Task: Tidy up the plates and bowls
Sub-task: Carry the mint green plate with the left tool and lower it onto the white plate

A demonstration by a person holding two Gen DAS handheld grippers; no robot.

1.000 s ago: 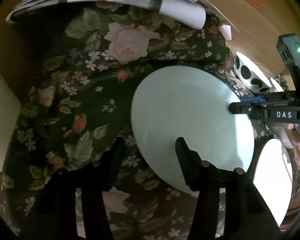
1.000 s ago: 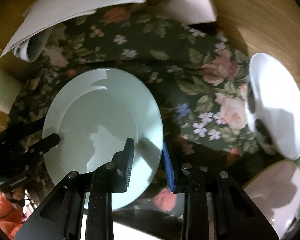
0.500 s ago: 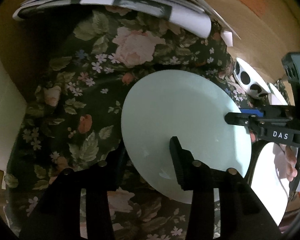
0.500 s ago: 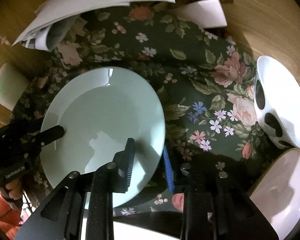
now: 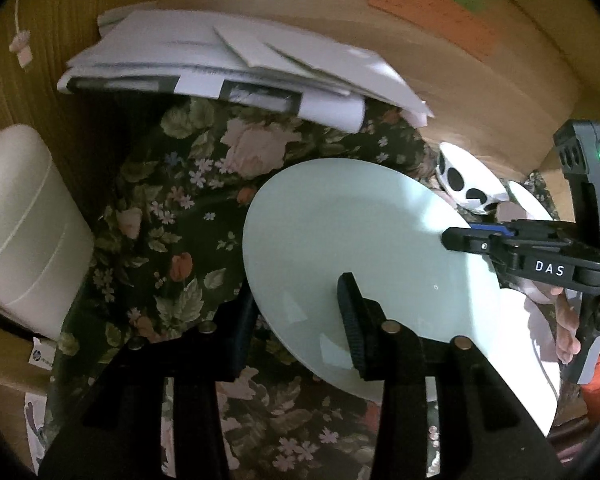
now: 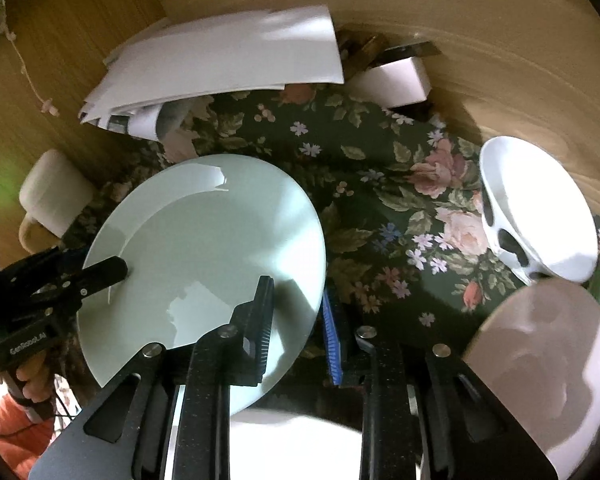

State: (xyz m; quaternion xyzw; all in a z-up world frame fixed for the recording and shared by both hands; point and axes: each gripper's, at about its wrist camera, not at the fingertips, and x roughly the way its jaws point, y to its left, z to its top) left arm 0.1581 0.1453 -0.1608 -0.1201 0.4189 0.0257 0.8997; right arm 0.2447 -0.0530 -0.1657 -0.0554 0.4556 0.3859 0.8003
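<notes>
A pale green plate (image 5: pixel 340 232) (image 6: pixel 204 248) hangs tilted above the dark floral cloth (image 5: pixel 172 208), held from both sides. My left gripper (image 5: pixel 296 292) is shut on its near-left rim, one finger under the plate and one on top. My right gripper (image 6: pixel 296 288) is shut on the opposite rim, the black finger on top and the blue-padded finger beneath the edge. Each gripper shows in the other's view: the right gripper (image 5: pixel 456 236) at the plate's right edge, the left gripper (image 6: pixel 116 268) at its left. A white bowl with black spots (image 6: pixel 540 208) (image 5: pixel 464 188) lies tipped at the cloth's right.
A white plate (image 5: pixel 536 360) lies under the green plate's right side. A pinkish-white dish (image 6: pixel 540 380) sits at the near right. A paper stack (image 5: pixel 236 64) overhangs the cloth's far edge, next to a white box (image 6: pixel 396 80). A cream container (image 5: pixel 20 216) stands at the left.
My left jaws have closed onto the plate's rim. Both grippers have risen with the plate, which now hangs tilted above the cloth, with more of the surroundings in view.
</notes>
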